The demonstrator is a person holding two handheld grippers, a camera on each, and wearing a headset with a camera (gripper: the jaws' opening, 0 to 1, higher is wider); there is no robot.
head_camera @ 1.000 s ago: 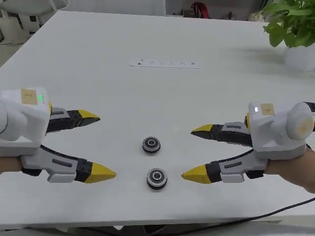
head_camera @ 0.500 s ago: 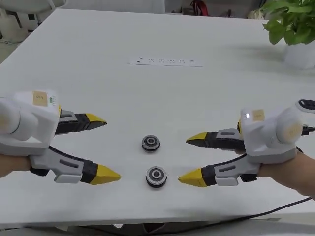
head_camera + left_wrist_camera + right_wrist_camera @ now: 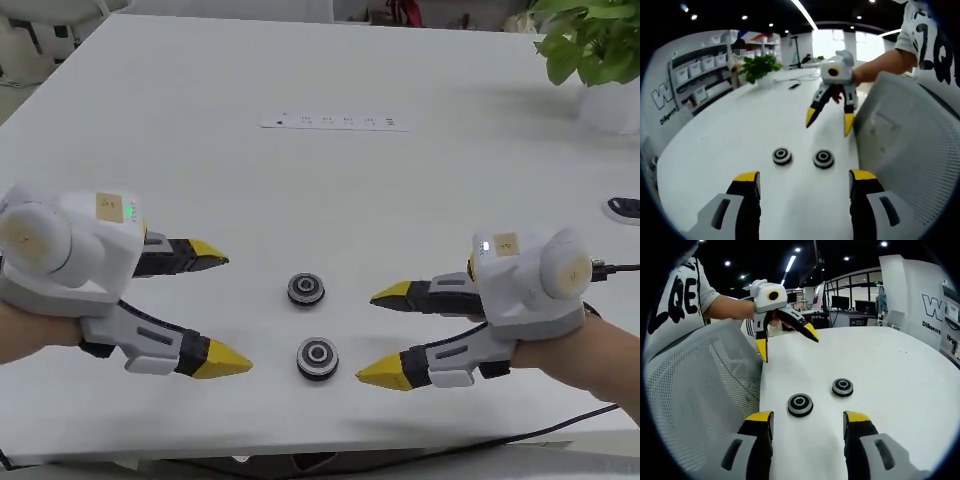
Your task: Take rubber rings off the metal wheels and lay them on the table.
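Two small metal wheels with black rubber rings lie flat on the white table: a far wheel (image 3: 306, 290) and a near wheel (image 3: 318, 357). My left gripper (image 3: 218, 310) stands open to their left, and my right gripper (image 3: 382, 332) stands open to their right, both with yellow tips pointing inward. In the left gripper view the near wheel (image 3: 823, 158) and far wheel (image 3: 782, 156) lie ahead of my left gripper (image 3: 802, 179), with the right gripper (image 3: 829, 120) beyond. In the right gripper view the near wheel (image 3: 800, 404) and far wheel (image 3: 842, 387) lie ahead of my right gripper (image 3: 808, 419).
A white power strip (image 3: 335, 123) lies flat at mid table. A potted plant (image 3: 590, 50) stands at the far right corner, with a small dark object (image 3: 624, 208) near the right edge. A cable (image 3: 520, 436) trails over the front edge. A mesh chair back (image 3: 695, 390) stands by the table.
Both grippers have moved inward toward the two wheels and slightly nearer the table's front edge. The wheels have not moved.
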